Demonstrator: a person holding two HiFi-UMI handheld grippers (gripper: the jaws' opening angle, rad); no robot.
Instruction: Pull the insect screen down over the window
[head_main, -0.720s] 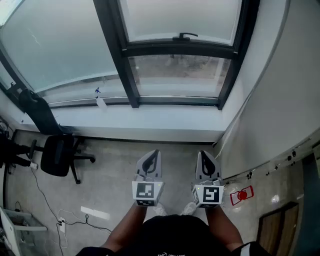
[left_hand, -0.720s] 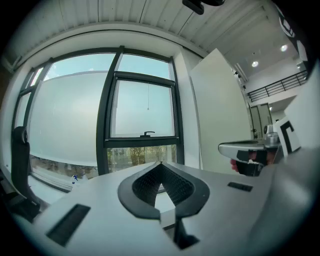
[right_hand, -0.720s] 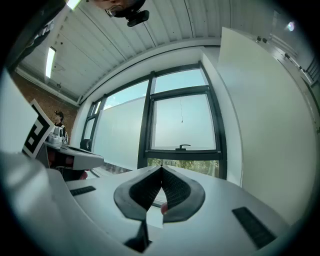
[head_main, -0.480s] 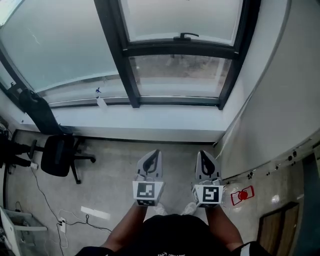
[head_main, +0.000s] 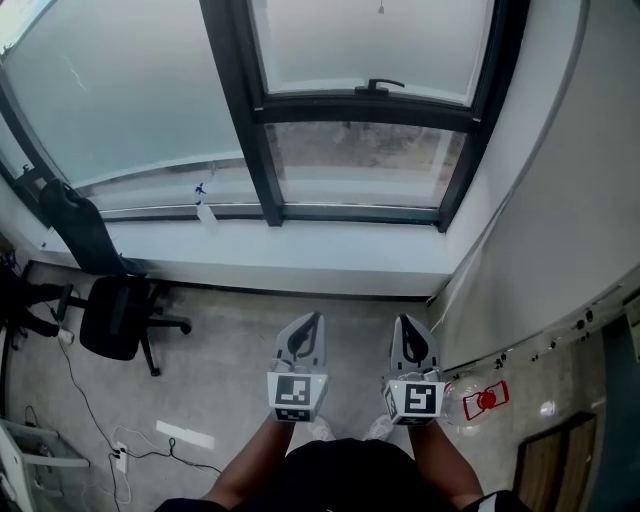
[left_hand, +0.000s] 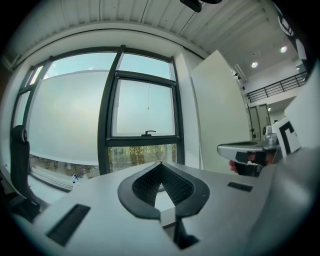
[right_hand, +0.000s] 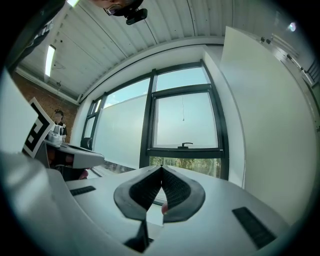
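The dark-framed window (head_main: 262, 110) stands ahead of me, with a black handle (head_main: 378, 86) on its crossbar. A thin pull cord (head_main: 380, 8) hangs in front of the upper pane; it also shows in the left gripper view (left_hand: 148, 107) and the right gripper view (right_hand: 183, 119). No screen is visible over the glass. My left gripper (head_main: 308, 322) and right gripper (head_main: 410, 322) are side by side at waist height, well short of the window and pointing at it. Both are shut and hold nothing: (left_hand: 160, 163), (right_hand: 161, 167).
A white sill (head_main: 300, 245) runs under the window, with a small spray bottle (head_main: 203, 208) on it. A black office chair (head_main: 115, 315) and a dark bag (head_main: 75, 225) stand at the left. Cables (head_main: 120, 450) lie on the floor. A white wall (head_main: 560, 200) closes the right side.
The window sits slightly lower in the head view and the pull cord has come into sight at the top. Both grippers stay shut, side by side.
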